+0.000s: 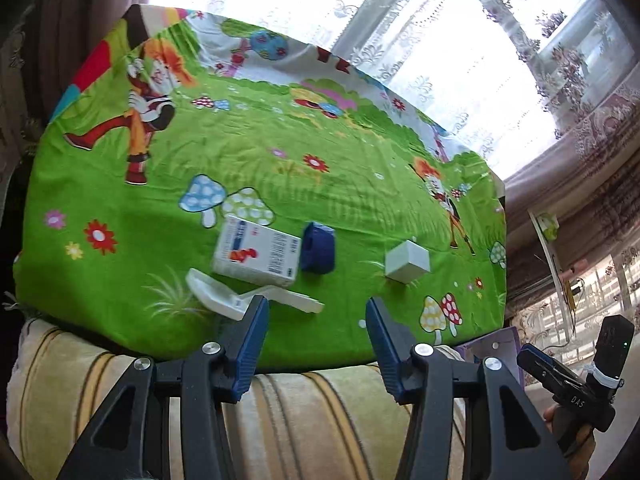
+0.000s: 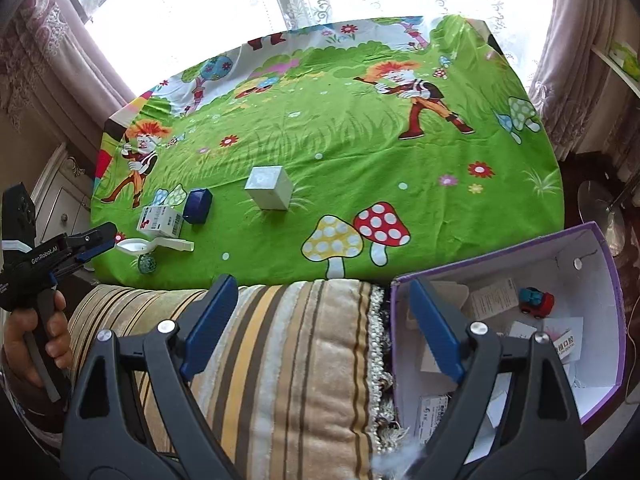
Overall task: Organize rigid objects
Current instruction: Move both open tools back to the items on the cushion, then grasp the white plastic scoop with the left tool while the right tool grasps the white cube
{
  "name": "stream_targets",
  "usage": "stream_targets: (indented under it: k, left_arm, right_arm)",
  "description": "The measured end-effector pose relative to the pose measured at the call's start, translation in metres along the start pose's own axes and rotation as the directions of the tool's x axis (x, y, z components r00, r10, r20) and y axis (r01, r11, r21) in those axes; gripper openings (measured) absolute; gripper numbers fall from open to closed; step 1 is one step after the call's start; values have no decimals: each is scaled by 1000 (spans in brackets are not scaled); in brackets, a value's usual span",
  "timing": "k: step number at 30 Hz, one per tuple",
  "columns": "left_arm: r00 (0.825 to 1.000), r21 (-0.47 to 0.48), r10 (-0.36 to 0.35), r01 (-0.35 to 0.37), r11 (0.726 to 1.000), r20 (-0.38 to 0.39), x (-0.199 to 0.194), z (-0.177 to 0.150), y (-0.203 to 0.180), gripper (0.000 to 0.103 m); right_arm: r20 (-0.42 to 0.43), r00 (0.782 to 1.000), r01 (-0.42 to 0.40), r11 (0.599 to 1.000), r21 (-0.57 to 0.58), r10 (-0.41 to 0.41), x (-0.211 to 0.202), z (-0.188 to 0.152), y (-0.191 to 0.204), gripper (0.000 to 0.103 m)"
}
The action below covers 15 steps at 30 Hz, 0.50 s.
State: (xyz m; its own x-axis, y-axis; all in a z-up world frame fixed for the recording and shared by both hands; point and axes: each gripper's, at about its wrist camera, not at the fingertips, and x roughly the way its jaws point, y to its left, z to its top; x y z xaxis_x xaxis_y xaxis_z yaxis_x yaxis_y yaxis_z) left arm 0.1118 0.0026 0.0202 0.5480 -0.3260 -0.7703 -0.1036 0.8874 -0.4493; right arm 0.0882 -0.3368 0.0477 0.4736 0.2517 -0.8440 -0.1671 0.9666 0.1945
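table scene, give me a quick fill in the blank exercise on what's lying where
The toy car lies inside the purple ____.
The plain white cube sits on a tablecloth that is mostly ____.
Between the printed carton and the cube lies a small box coloured ____.
Both claws, left and right, are ____.

Missing words: box; green; blue; open

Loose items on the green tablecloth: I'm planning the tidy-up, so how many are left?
5. A printed carton, a blue box beside it, a white cube box mid-cloth, a white scoop and a small teal ball at the near edge. Others may be hidden.
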Motion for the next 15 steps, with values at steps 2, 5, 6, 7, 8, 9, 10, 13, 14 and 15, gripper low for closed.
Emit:
stream_targets:
  k: [2, 5, 6, 7, 8, 9, 10, 13, 14, 15]
  left_arm:
    - [1000, -19, 26, -26, 999, -13, -1, 0, 12, 52]
    - [997, -18, 51, -52, 998, -53, 3, -2, 23, 52]
    - [996, -9, 57, -57, 998, -67, 6, -3, 23, 52]
    - [995, 2, 59, -59, 998, -84, 9, -5, 23, 52]
    - [993, 11, 60, -59, 998, -101, 12, -6, 23, 52]
    - [991, 24, 69, -67, 997, -116, 15, -7, 22, 52]
    - [988, 45, 83, -78, 996, -128, 18, -9, 19, 52]
    - [979, 83, 104, -90, 992, -174, 30, -14, 16, 51]
    - [975, 91, 118, -102, 991, -186, 34, -16, 16, 51]
    - [972, 96, 131, -114, 989, -196, 37, -18, 16, 51]
  right_arm:
    - [-7, 1000, 0, 999, -32, 0, 6, 3, 11, 89]
    - [-18, 1000, -23, 998, -50, 23, 14, 8, 24, 89]
    - [-22, 999, -27, 998, -53, 26, 16, 10, 26, 89]
    - [-27, 999, -23, 998, -58, 21, 20, 12, 29, 89]
    - [-30, 999, -13, 998, -62, 11, 23, 14, 31, 89]
    - [-32, 999, -5, 998, -64, 3, 26, 16, 33, 89]
    - [-34, 999, -2, 998, -67, 0, 29, 18, 34, 89]
    - [-43, 999, 7, 996, -89, -11, 39, 25, 40, 89]
    - [-46, 999, 13, 996, -94, -17, 43, 27, 41, 89]
    - [-49, 999, 13, 995, -97, -18, 48, 29, 43, 89]
